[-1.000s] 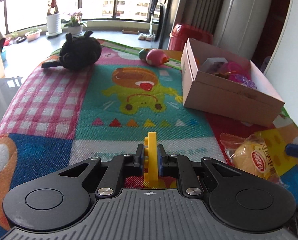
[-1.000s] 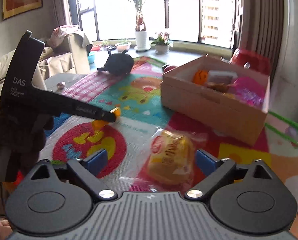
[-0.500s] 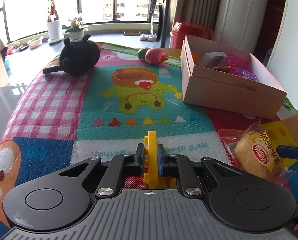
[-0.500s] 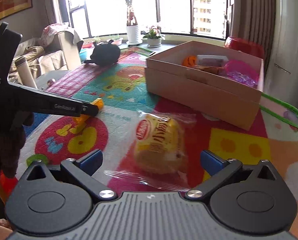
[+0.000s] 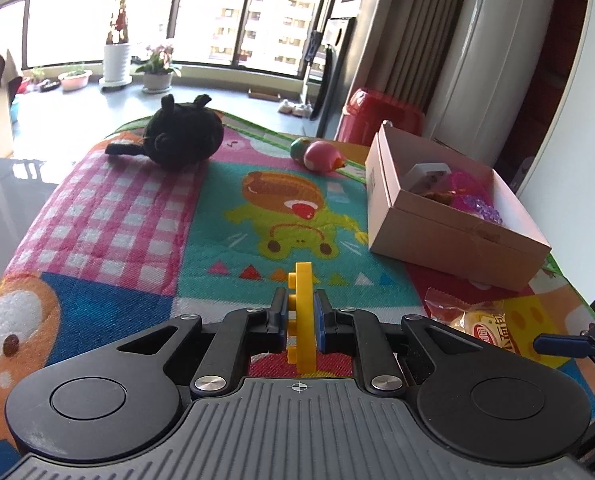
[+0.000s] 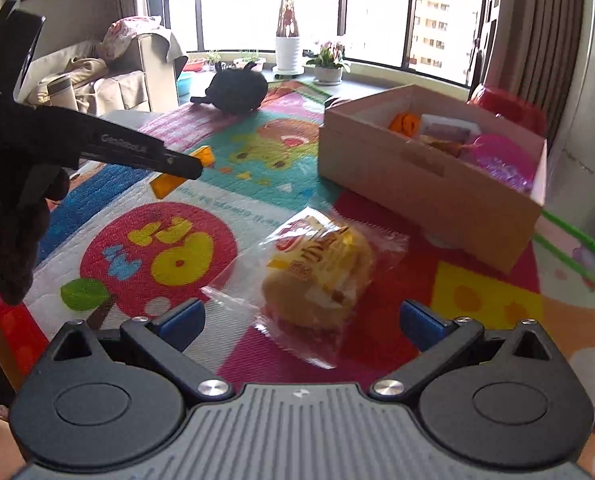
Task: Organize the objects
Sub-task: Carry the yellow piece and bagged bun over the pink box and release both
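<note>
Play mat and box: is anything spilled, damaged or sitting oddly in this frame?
Nothing looks spilled or broken. The cardboard box sits flat and open with toys inside. The wrapped bun lies loose on the mat between the open right gripper fingers. The left gripper holds a yellow toy piece.

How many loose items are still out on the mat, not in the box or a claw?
3: black plush toy at the far left edge, pink-green toy beyond the cardboard box, wrapped bread between the right claw fingers. Others may be hidden.
</note>
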A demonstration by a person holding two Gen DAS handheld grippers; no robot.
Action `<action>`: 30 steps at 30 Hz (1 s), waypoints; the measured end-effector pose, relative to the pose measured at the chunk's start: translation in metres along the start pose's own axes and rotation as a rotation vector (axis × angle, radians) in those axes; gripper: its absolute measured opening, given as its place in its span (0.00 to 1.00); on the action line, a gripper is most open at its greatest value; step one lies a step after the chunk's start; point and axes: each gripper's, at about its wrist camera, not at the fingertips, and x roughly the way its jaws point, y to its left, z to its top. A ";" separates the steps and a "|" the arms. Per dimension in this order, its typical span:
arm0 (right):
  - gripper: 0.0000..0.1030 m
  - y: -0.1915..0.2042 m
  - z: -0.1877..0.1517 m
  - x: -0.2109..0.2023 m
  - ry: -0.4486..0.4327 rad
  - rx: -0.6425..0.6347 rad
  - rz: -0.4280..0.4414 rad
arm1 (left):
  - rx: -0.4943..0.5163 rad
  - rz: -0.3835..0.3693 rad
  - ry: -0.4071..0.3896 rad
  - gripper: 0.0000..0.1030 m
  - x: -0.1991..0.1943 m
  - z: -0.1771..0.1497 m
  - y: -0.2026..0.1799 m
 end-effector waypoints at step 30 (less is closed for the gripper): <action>0.63 -0.037 0.011 -0.053 -0.043 0.151 0.007 | 0.065 -0.187 0.022 0.15 -0.011 0.000 -0.029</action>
